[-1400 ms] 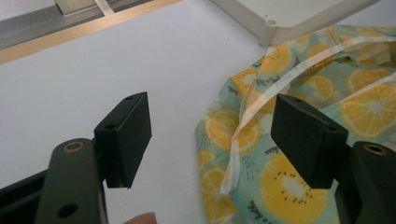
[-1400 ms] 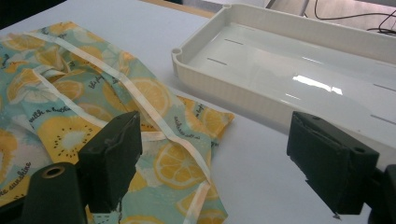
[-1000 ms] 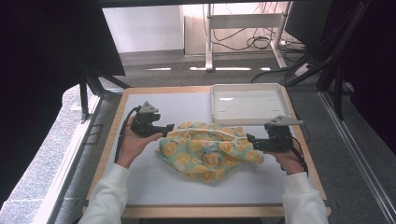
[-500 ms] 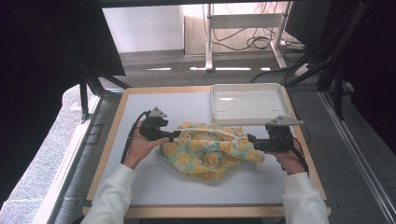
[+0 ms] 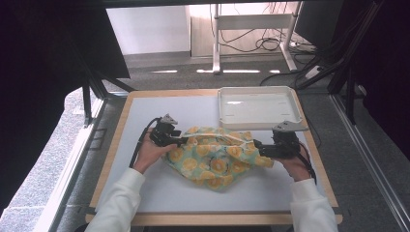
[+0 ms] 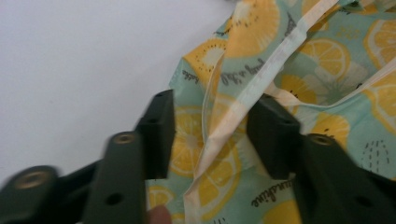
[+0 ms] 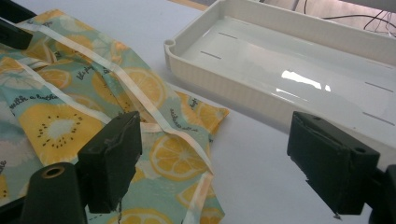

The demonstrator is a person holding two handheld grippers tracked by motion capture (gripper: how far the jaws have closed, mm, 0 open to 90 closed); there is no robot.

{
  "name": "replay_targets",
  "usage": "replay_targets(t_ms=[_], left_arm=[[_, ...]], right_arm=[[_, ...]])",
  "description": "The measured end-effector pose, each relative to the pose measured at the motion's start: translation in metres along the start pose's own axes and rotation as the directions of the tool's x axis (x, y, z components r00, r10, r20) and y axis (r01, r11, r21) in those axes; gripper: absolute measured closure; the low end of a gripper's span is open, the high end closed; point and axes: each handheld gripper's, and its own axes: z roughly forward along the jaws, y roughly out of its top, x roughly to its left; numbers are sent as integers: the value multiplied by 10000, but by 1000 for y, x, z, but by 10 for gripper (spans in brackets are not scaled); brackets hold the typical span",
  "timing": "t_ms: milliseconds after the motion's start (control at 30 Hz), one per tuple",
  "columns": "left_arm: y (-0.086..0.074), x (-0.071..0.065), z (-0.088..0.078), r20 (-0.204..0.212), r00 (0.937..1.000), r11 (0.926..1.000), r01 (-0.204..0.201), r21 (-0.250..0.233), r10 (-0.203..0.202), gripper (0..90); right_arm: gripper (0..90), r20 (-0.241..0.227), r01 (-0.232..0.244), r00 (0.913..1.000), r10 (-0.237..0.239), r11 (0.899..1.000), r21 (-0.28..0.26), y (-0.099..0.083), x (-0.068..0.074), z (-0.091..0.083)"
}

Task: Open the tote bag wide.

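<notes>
- Straddling a cream hem fold of the fruit-print cloth, the left gripper is standing with its jaws apart; closing may catch extra layers.
- The right gripper is gaping wide at the cloth's corner beside the white tray, on the table.

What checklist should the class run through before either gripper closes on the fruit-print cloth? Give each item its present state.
1. Left gripper open: ok, both jaws stand apart.
2. Cloth between the left jaws: ok, a cream-edged fold of the fruit-print cloth rises between them.
3. Right gripper open: ok, jaws wide apart.
4. Cloth between the right jaws: not ok, only the cloth's corner lies near one jaw; bare table fills most of the gap.
5. White tray empty and apart from the cloth: ok.
6. Cloth lying flat: not ok, it is rumpled and folded over itself.
</notes>
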Motion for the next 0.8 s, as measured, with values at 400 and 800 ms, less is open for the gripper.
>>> replay_targets(t_ms=[400, 800], left_arm=[[3, -8, -12, 563, 9983, 9991, -155, -396, 177, 849], [3, -7, -24, 1199, 9928, 9968, 16, -796, 80, 888]], right_arm=[[180, 180, -121, 9998, 118, 9998, 149, -2, -4, 0], [182, 200, -155, 9997, 149, 9993, 337, -3, -5, 2]])
